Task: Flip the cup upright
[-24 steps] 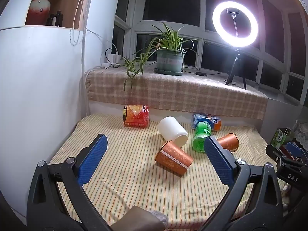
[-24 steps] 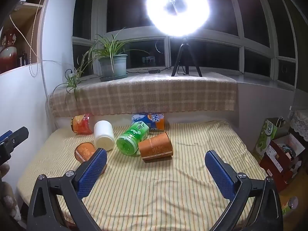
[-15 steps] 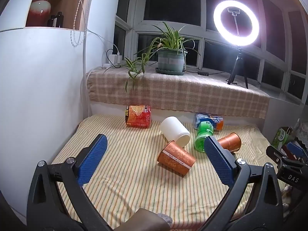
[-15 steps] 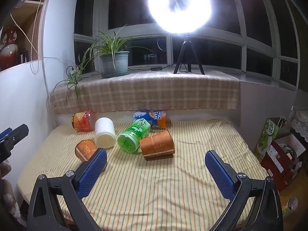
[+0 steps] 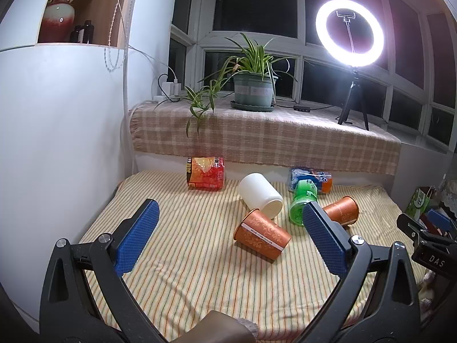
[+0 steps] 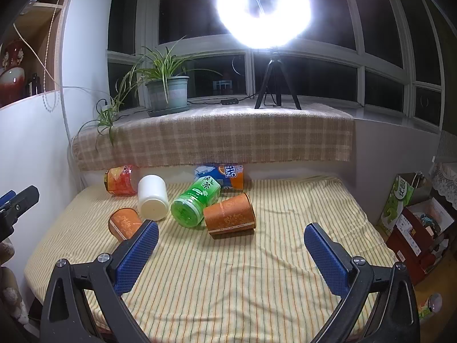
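Several cups lie on their sides on the striped tablecloth (image 5: 200, 271). An orange paper cup (image 5: 261, 235) lies nearest my left gripper (image 5: 228, 228), which is open and empty above the cloth. A second orange cup (image 5: 342, 210) (image 6: 230, 214) lies further right, in front of my open, empty right gripper (image 6: 231, 245). A white cup (image 5: 261, 190) (image 6: 152, 197) and a green cup (image 5: 302, 200) (image 6: 197, 198) lie between them. The first orange cup also shows in the right wrist view (image 6: 124, 223).
A red-orange cup (image 5: 205, 173) and a blue-orange cup (image 5: 312, 177) lie at the back by the plaid-covered sill (image 5: 257, 140). A potted plant (image 5: 252, 88) and ring light (image 5: 350, 33) stand on the sill. Boxes (image 6: 414, 228) sit on the floor at right.
Both views have shifted slightly: the cups sit a little lower and further right in the frames, so both grippers have drifted a little. Nothing on the cloth has moved.
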### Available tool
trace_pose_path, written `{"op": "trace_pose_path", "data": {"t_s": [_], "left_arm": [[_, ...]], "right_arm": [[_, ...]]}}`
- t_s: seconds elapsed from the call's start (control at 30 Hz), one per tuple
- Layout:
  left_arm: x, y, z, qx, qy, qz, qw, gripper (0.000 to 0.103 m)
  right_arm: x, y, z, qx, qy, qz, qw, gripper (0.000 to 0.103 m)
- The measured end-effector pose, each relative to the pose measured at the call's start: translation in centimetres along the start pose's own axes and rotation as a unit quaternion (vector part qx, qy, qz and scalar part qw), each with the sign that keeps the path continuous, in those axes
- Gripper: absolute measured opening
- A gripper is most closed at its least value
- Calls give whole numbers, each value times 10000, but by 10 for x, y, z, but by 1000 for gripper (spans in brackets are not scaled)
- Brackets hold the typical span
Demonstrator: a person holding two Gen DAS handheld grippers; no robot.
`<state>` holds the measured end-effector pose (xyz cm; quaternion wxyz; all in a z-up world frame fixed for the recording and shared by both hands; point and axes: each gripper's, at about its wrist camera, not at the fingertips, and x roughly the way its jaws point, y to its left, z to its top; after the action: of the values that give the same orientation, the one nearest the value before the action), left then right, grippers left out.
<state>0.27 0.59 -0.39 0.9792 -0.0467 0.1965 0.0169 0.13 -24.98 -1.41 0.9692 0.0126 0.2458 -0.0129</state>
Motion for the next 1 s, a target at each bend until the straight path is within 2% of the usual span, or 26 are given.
{"op": "trace_pose_path", "data": {"t_s": [1.0], "left_arm": [[6,2,-1,45,27,11,10000,102]], "right_arm": [[10,6,3,-97,94,115,9998,103]]}}
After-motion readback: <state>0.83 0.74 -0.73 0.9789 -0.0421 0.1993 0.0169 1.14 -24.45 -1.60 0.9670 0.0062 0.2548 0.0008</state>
